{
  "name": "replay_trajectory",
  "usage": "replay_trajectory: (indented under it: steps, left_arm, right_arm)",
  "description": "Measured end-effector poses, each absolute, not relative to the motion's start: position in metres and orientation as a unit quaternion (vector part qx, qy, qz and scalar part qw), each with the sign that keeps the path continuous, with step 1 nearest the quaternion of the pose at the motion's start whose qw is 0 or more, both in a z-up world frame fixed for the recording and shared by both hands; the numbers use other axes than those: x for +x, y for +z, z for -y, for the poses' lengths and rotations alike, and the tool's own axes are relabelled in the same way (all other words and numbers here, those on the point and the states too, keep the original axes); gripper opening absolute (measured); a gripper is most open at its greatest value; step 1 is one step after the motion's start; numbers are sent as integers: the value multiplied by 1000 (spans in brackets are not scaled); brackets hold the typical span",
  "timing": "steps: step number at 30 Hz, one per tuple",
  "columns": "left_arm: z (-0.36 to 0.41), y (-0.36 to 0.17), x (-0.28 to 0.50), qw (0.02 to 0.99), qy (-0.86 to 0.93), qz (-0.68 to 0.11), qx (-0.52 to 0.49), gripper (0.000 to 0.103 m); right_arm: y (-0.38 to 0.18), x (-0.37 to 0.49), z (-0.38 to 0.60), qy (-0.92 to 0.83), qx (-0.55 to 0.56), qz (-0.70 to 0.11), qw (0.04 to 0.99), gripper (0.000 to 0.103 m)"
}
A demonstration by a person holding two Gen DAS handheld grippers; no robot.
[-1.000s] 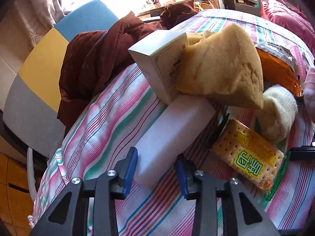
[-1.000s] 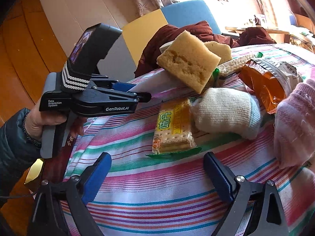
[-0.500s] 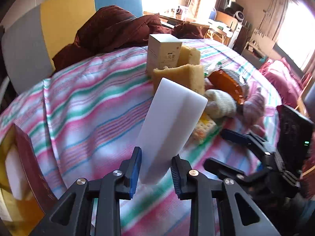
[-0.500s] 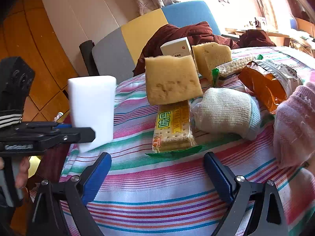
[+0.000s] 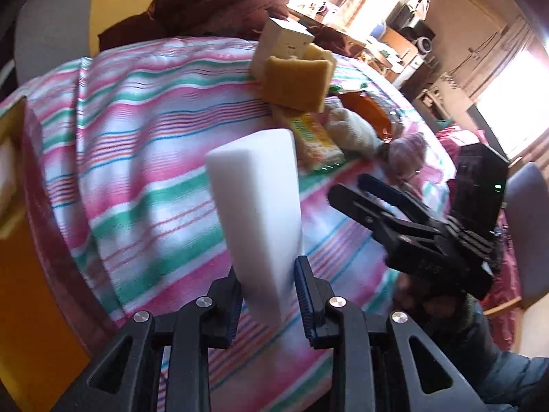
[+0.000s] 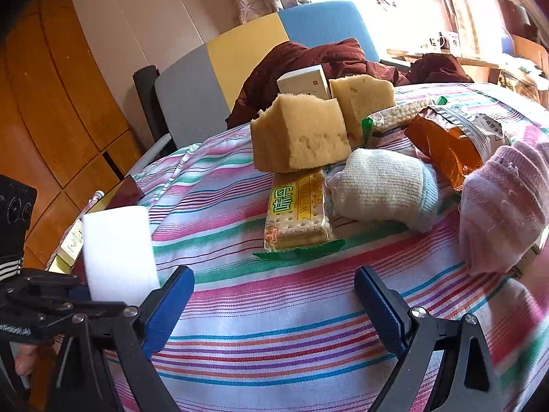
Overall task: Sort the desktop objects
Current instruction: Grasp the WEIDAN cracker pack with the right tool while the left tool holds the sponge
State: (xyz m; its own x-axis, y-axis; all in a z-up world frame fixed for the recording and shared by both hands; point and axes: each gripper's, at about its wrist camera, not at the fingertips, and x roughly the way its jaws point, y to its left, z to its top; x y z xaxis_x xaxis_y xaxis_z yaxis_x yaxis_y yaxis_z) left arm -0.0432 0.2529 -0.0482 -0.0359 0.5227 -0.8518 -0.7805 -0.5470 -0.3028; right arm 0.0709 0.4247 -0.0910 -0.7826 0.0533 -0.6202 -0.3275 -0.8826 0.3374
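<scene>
My left gripper (image 5: 269, 304) is shut on a white foam block (image 5: 255, 206), held upright above the left side of the striped tablecloth (image 5: 144, 144). In the right wrist view the same white block (image 6: 118, 252) shows at the lower left, clamped by the left gripper. My right gripper (image 6: 274, 304) is open, hovering over the cloth just in front of a cracker packet (image 6: 296, 211). Behind the packet lie two yellow sponges (image 6: 298, 135), a white box (image 6: 303, 82), a cream sock (image 6: 382, 189), an orange snack bag (image 6: 446, 146) and a pink sock (image 6: 504, 206).
A dark red box with a yellow inside (image 5: 20, 240) stands off the table's left edge. A chair with grey, yellow and blue panels (image 6: 240, 65) carries a maroon jacket (image 6: 315, 65) behind the table. A wooden cabinet (image 6: 51, 103) fills the left.
The left gripper closed on the white block, lifted it off the pile and carried it left toward the table edge. One sponge dropped flat onto the cracker packet. The right gripper stayed in place.
</scene>
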Motion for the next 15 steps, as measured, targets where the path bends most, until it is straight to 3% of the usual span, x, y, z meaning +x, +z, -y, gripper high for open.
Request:
replay_trajectory:
  steps: [15]
  left_arm:
    - [-254,-45,-62,406,757,-172,-482,44]
  right_arm:
    - [-86,21,-436,908,-363,-173,121,93]
